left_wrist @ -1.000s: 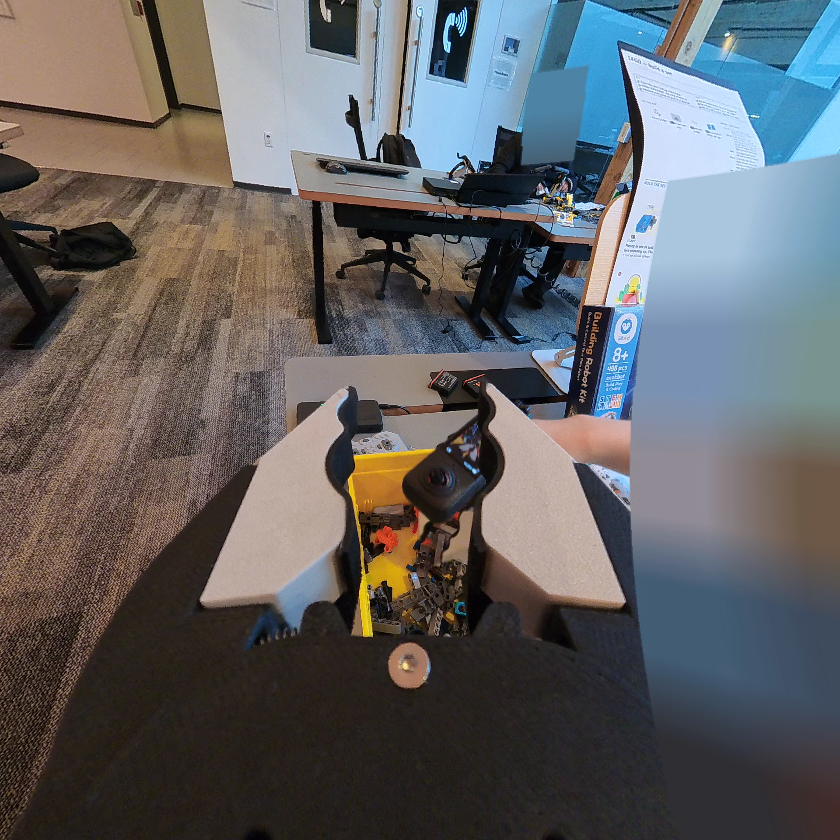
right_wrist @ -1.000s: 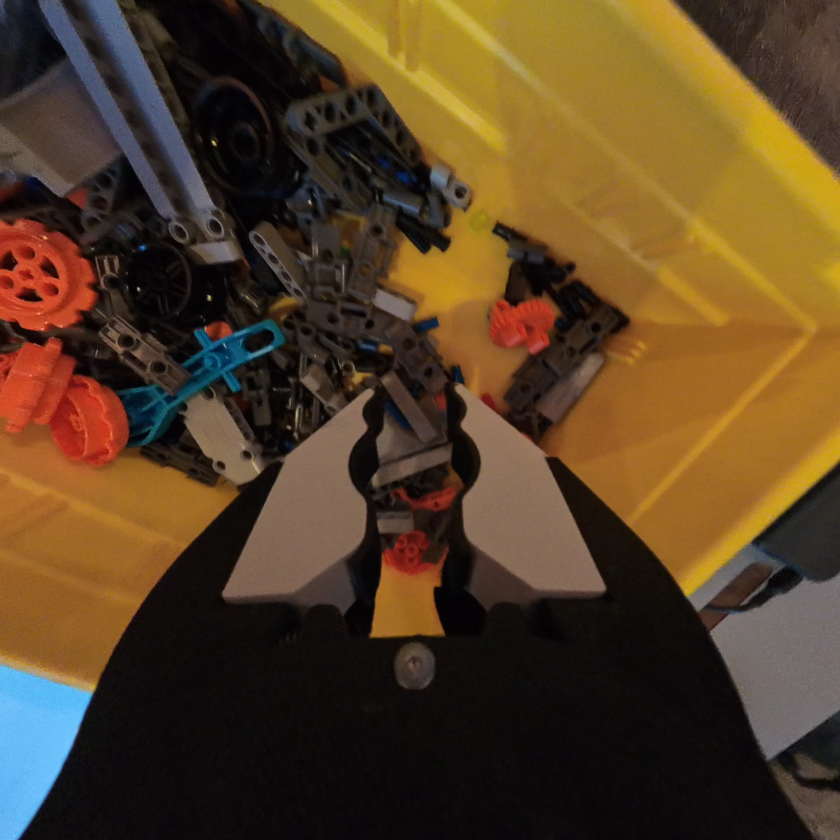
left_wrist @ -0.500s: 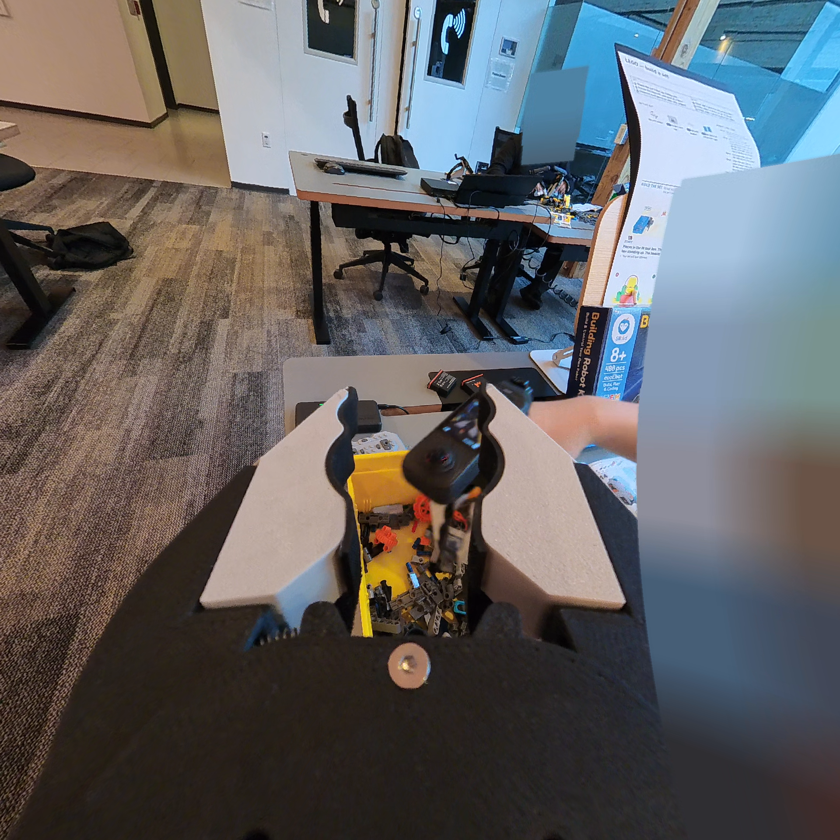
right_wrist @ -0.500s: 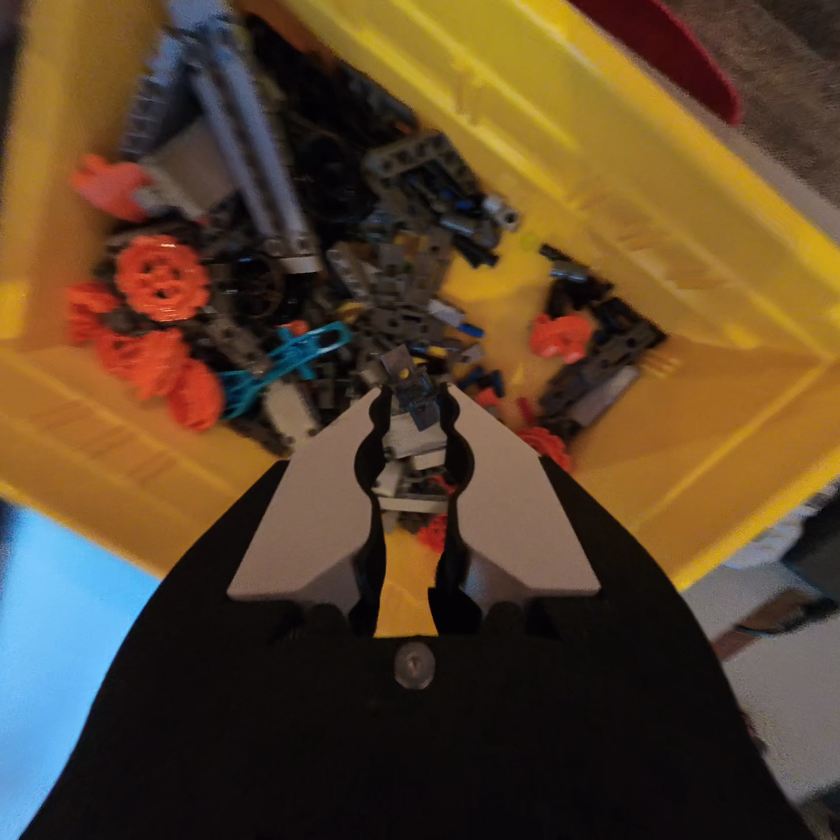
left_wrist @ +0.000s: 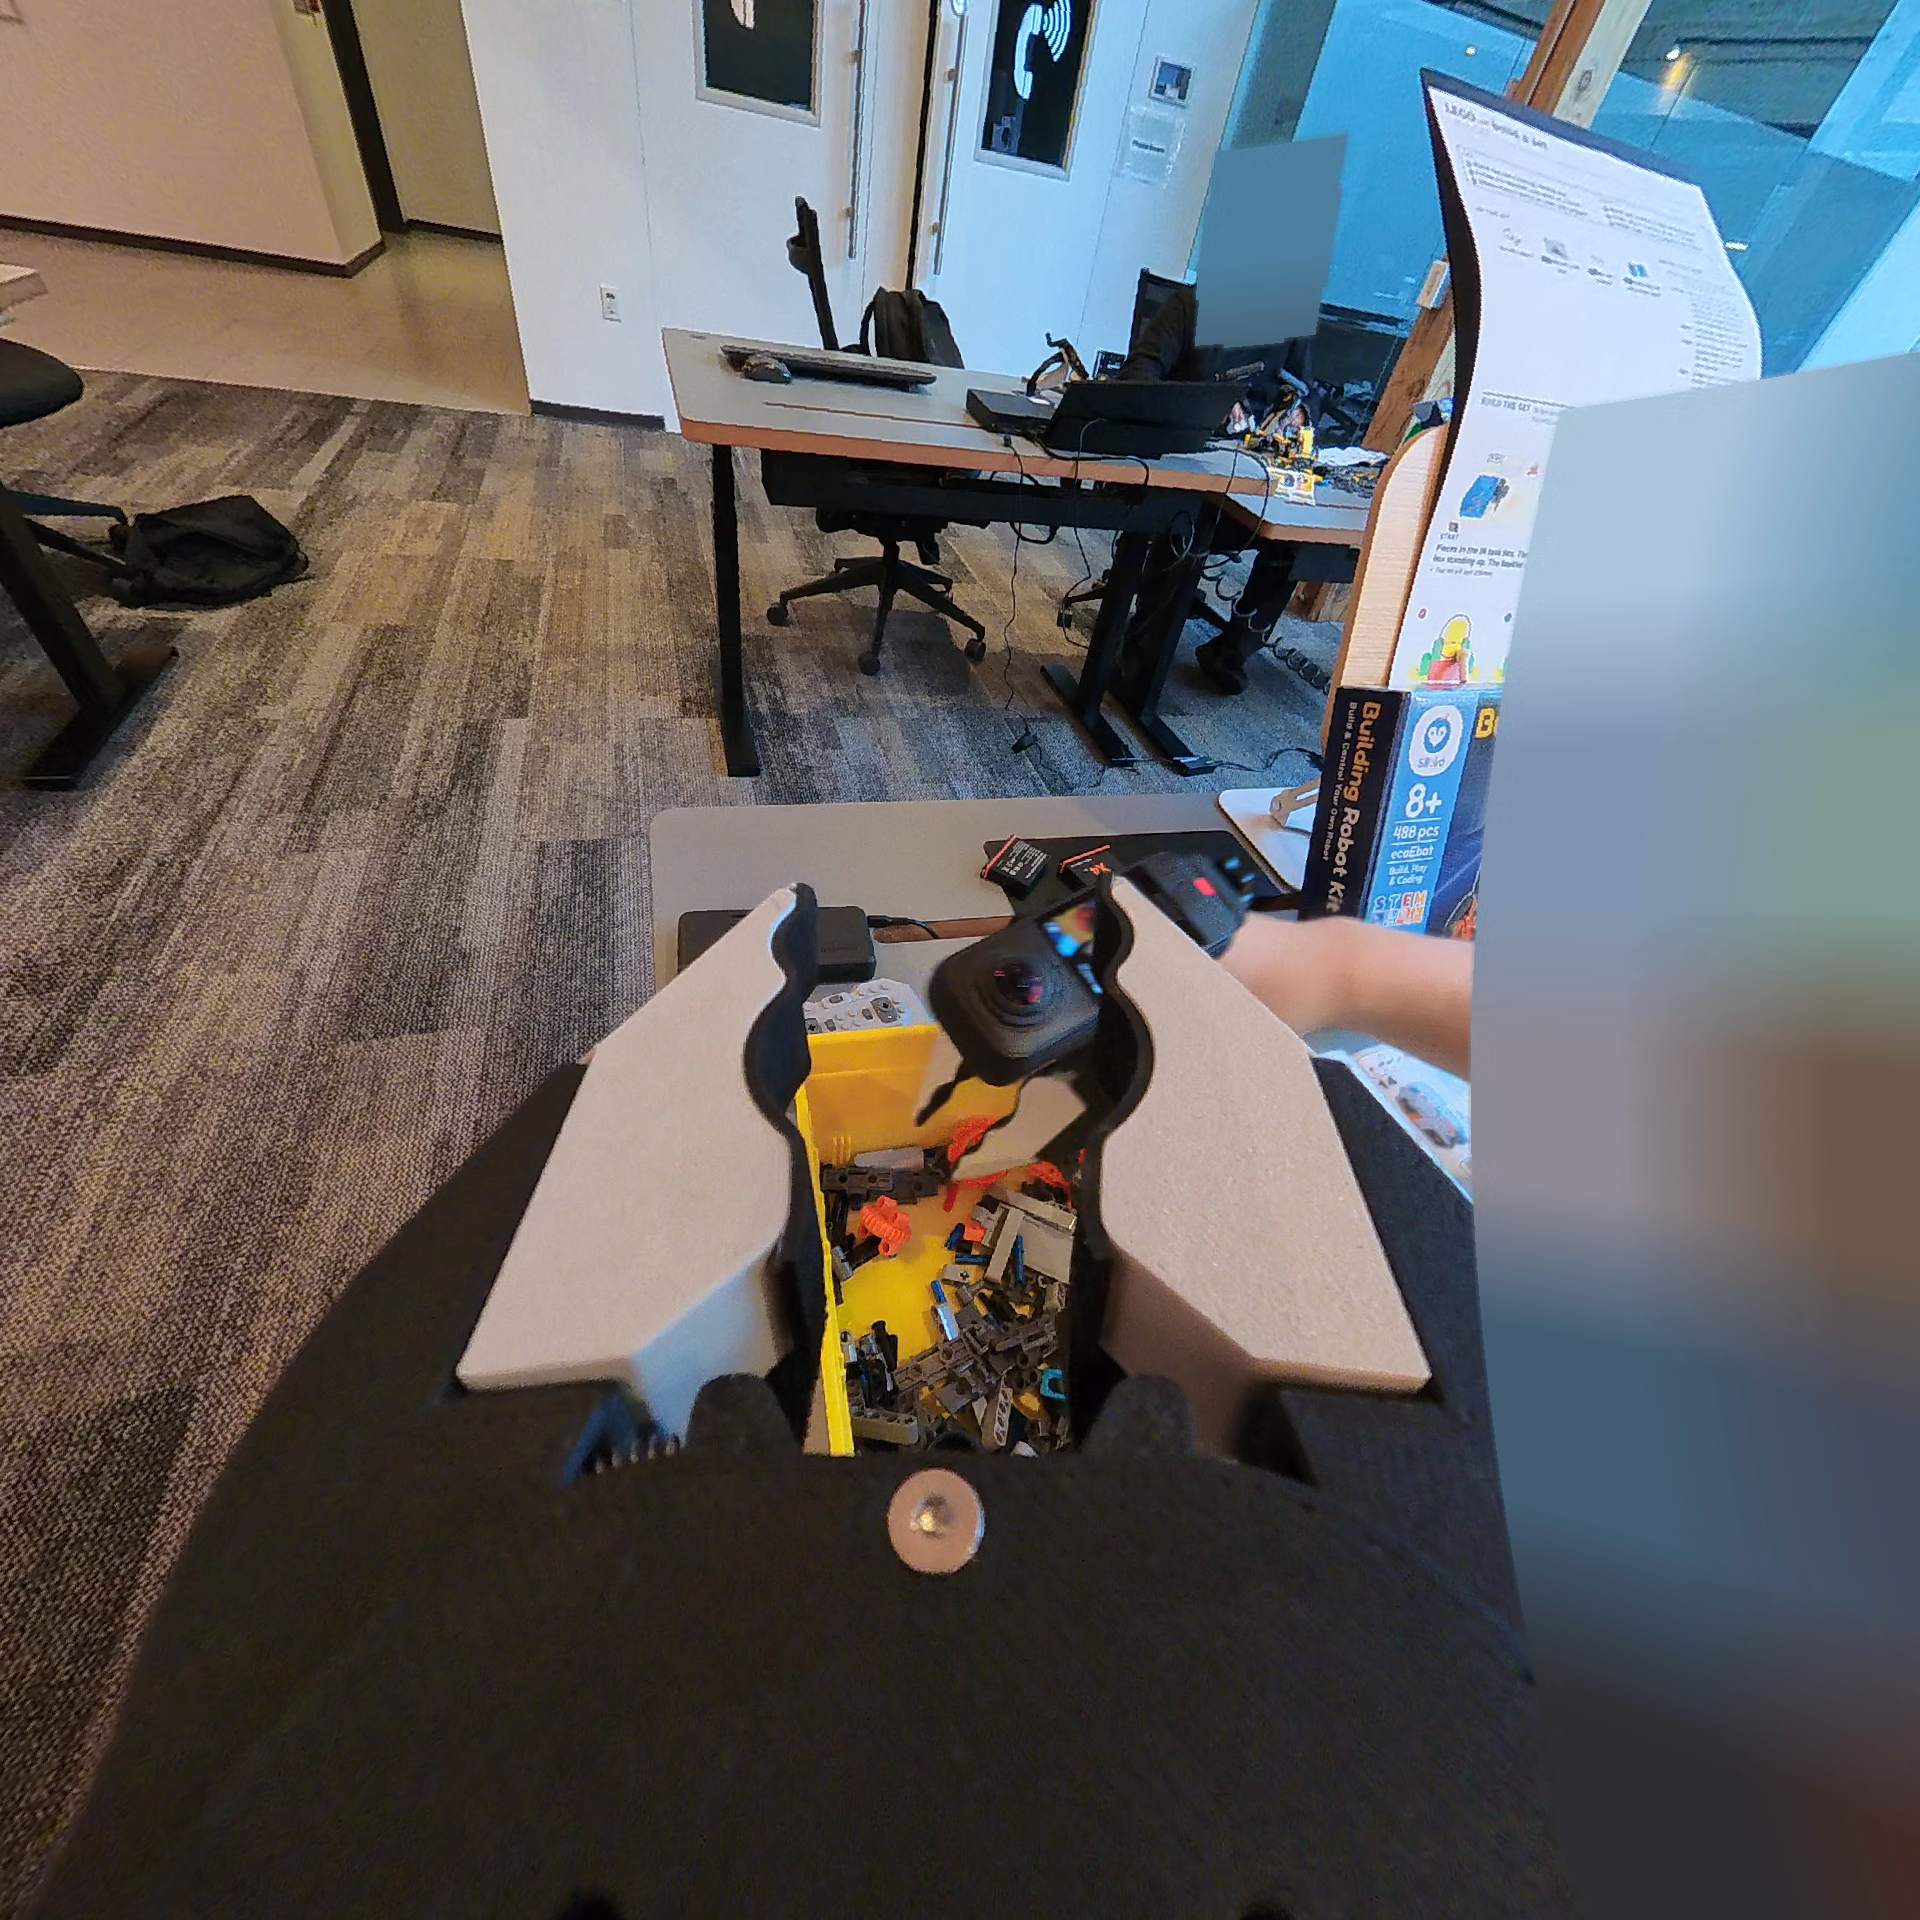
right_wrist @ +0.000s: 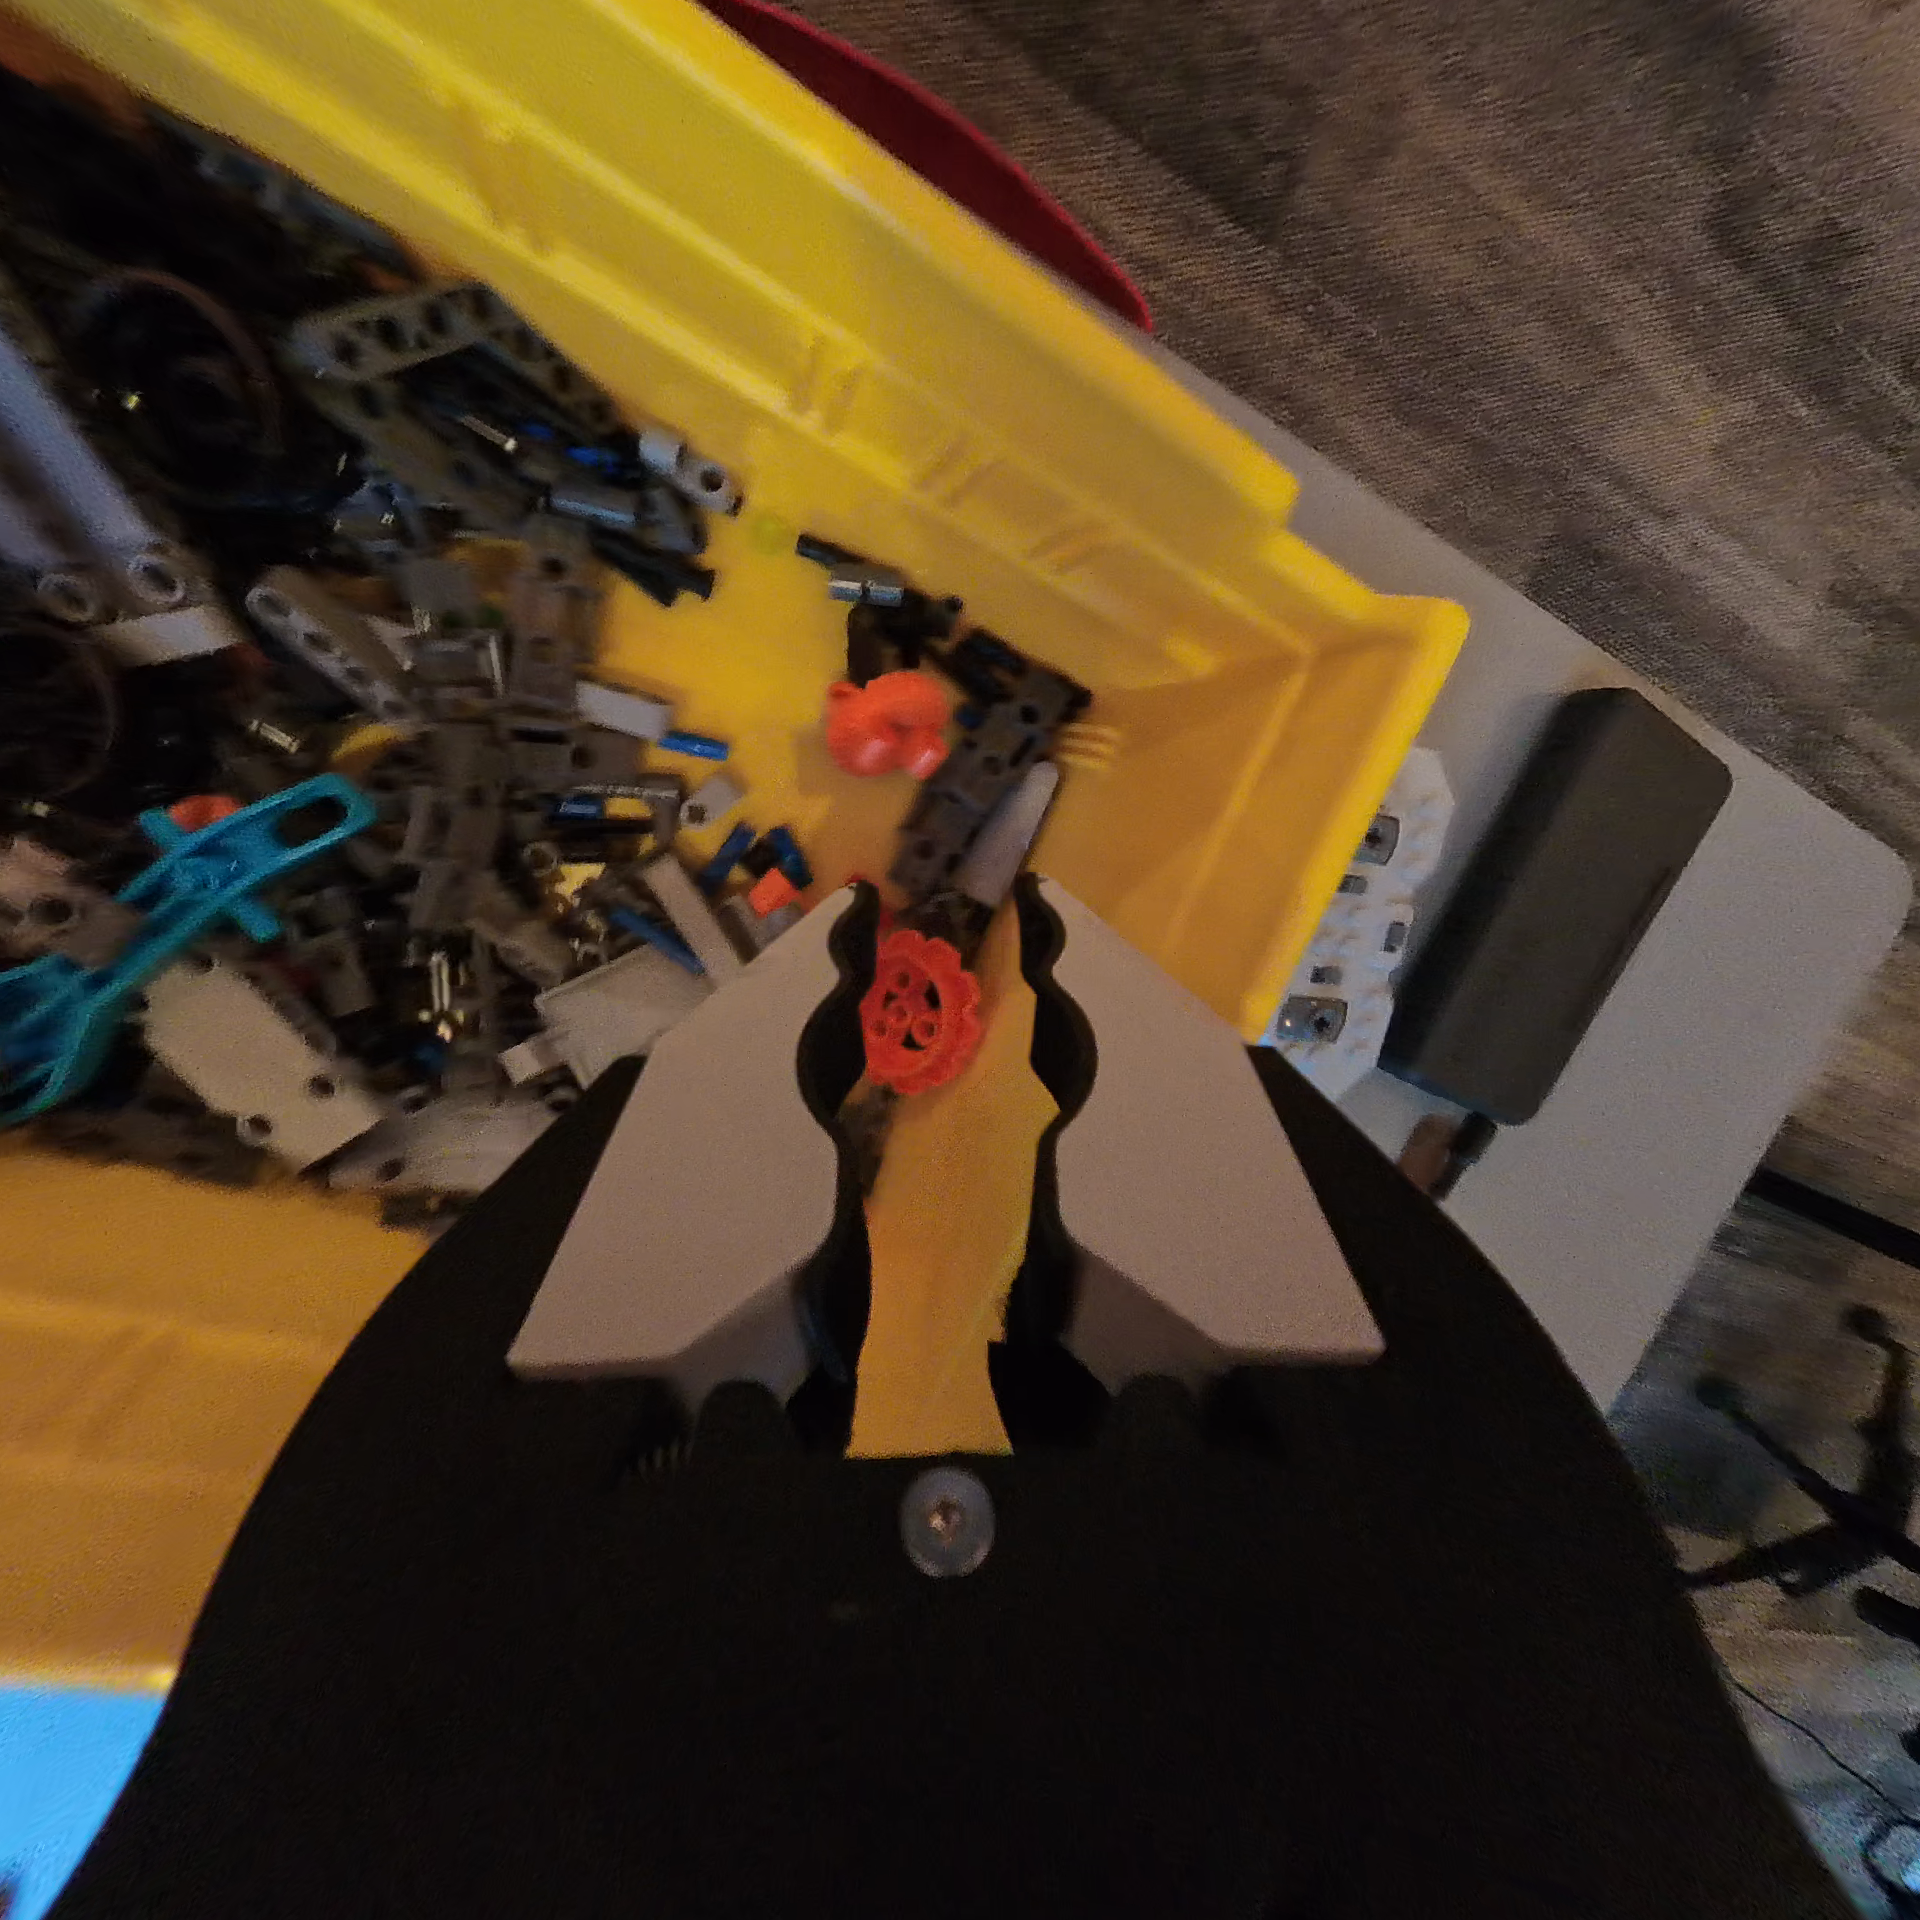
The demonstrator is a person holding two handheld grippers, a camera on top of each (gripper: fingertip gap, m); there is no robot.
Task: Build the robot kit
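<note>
The left claw (left_wrist: 951, 894) hangs released, its two grey fingers (left_wrist: 665, 1174) spread wide with nothing between them. Straight below and ahead of it sits a yellow bin (left_wrist: 873, 1070) with a loose pile of small building parts (left_wrist: 966, 1340) on its floor. The right claw's camera (left_wrist: 1013, 997) shows just ahead of the left claw's right fingertip, with a bare forearm (left_wrist: 1351, 977) reaching in from the right. Beyond the left claw's tips lies a grey table (left_wrist: 831, 852), and off to its right stands a blue kit box (left_wrist: 1392, 810). Far ahead, across the carpet (left_wrist: 364, 831), stand a desk (left_wrist: 883, 405) and an office chair (left_wrist: 883, 582). The right claw (right_wrist: 943, 885) is clenched on an orange gear (right_wrist: 920, 1013), which sits between its fingers a little back from the tips and stays sharp while the bin (right_wrist: 1039, 436) beneath is blurred. A dark strip seems to run behind the gear; whether it is gripped too cannot be told. Ahead of the right claw's tips lies a second orange gear (right_wrist: 883, 722) beside dark beams. To its left spreads the pile of parts (right_wrist: 499, 727) with a teal piece (right_wrist: 208, 862). To its right, outside the bin wall, a white studded block (right_wrist: 1361, 935) and a black brick (right_wrist: 1548, 904) lie on the table (right_wrist: 1714, 1091).
</note>
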